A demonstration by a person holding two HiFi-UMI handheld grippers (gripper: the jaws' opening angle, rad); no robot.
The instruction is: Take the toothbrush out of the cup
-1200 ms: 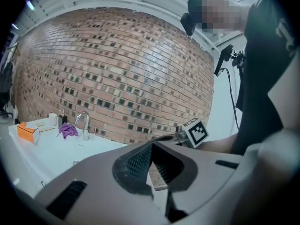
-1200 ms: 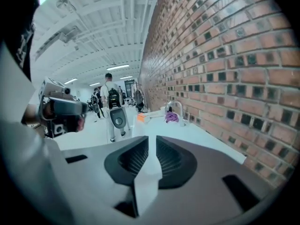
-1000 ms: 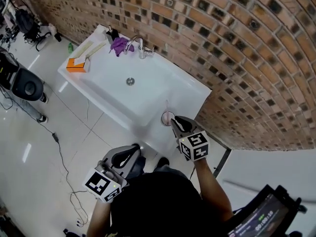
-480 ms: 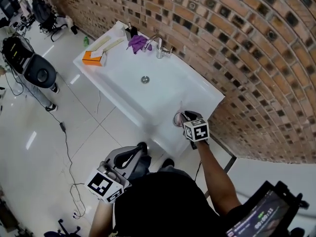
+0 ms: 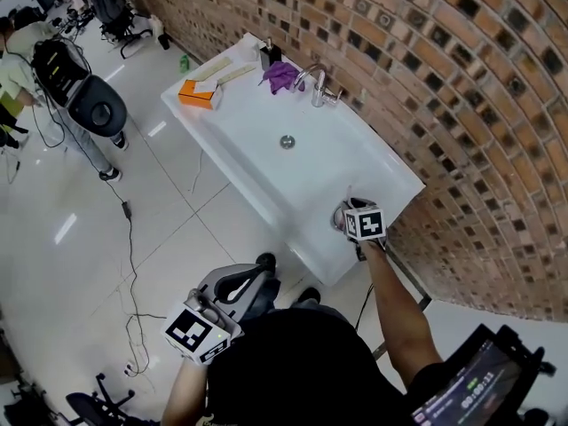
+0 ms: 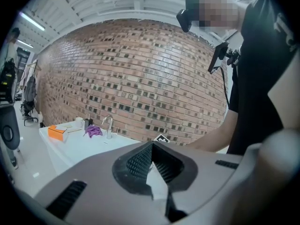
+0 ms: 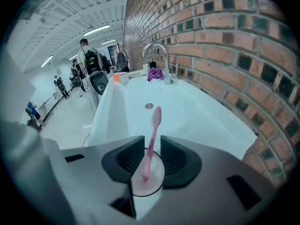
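A pink toothbrush (image 7: 155, 118) stands head-up in a pale cup (image 7: 149, 184) on the near right corner of the white sink (image 5: 266, 162). My right gripper (image 7: 153, 138) is lowered over the cup, one jaw on each side of the handle, open with a thin gap showing on both sides. In the head view the cup (image 5: 341, 214) is mostly hidden under the right gripper (image 5: 348, 217) and its marker cube. My left gripper (image 5: 253, 280) hangs low in front of the person's body, off the sink. Its jaws meet at the tips in the left gripper view (image 6: 152, 146), with nothing between them.
A faucet (image 5: 318, 85), a purple cloth (image 5: 282, 75) and an orange box (image 5: 199, 95) sit along the sink's far rim. A brick wall (image 5: 461, 78) runs behind it. A black chair (image 5: 96, 105) and cables (image 5: 131, 238) are on the tiled floor to the left.
My right gripper has moved forward from just short of the cup to over it, straddling the toothbrush. The left gripper has stayed low. The head view has shifted.
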